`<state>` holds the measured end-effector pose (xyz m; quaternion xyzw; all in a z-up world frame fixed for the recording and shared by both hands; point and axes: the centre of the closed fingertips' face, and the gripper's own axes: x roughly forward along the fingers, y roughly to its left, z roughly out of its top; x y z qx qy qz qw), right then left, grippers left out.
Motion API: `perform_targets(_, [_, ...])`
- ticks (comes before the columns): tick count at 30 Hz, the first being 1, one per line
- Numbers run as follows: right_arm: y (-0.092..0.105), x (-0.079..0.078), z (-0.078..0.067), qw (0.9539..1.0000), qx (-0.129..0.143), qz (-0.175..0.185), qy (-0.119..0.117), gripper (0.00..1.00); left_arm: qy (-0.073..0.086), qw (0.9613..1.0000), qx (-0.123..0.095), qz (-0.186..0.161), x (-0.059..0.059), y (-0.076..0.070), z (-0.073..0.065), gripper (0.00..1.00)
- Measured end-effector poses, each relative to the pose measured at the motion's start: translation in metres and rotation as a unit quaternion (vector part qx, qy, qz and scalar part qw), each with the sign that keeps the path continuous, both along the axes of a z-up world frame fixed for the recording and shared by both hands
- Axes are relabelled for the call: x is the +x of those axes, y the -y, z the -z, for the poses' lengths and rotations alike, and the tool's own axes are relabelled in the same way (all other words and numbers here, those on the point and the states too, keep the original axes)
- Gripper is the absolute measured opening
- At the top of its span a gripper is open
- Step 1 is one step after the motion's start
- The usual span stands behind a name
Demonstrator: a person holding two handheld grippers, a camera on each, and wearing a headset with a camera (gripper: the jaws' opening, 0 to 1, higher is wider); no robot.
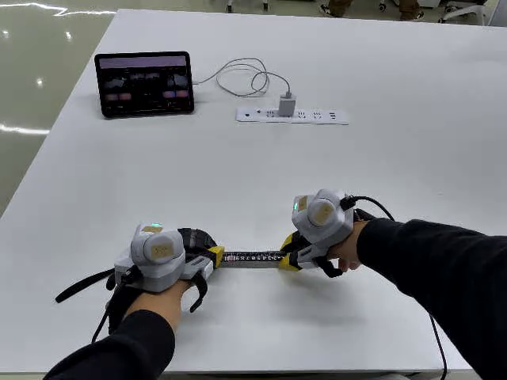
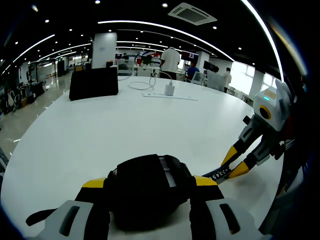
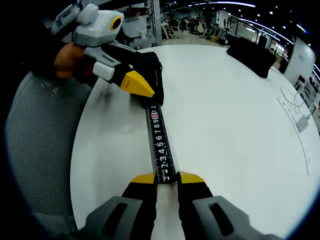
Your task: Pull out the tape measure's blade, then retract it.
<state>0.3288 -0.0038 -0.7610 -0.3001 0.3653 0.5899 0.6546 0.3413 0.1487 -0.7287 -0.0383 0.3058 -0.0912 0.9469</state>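
The tape measure is black, and its blade is dark with white numerals and tick marks and one red patch among them. The left gripper and the right gripper are pale grey with black jaws tipped in yellow, and the sleeves are black. The table is plain white, as are the power strip and cable, while the tablet is black with a dim screen of pinkish and grey tiles.
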Motion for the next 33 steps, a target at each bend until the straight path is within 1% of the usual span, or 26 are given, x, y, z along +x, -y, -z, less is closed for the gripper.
perform_targets(7, [-0.004, -0.001, 0.000, 0.9999, 0.003, -0.010, 0.008, 0.11, 0.000, 1.0000, 0.000, 0.000, 0.000, 0.000, 0.000, 0.60])
perform_targets(18, [-0.009, -0.001, -0.001, 1.0000, 0.007, 0.000, 0.000, 0.11, -0.003, 1.0000, -0.005, 0.000, -0.001, -0.001, 0.000, 0.60])
perform_targets(29, [-0.014, -0.001, -0.001, 1.0000, 0.010, 0.001, 0.000, 0.11, -0.003, 1.0000, -0.007, 0.000, -0.001, 0.000, 0.000, 0.60])
perform_targets(33, [-0.016, -0.001, -0.002, 0.9999, 0.012, 0.006, -0.004, 0.11, -0.005, 1.0000, -0.008, 0.001, -0.001, 0.000, 0.000, 0.60])
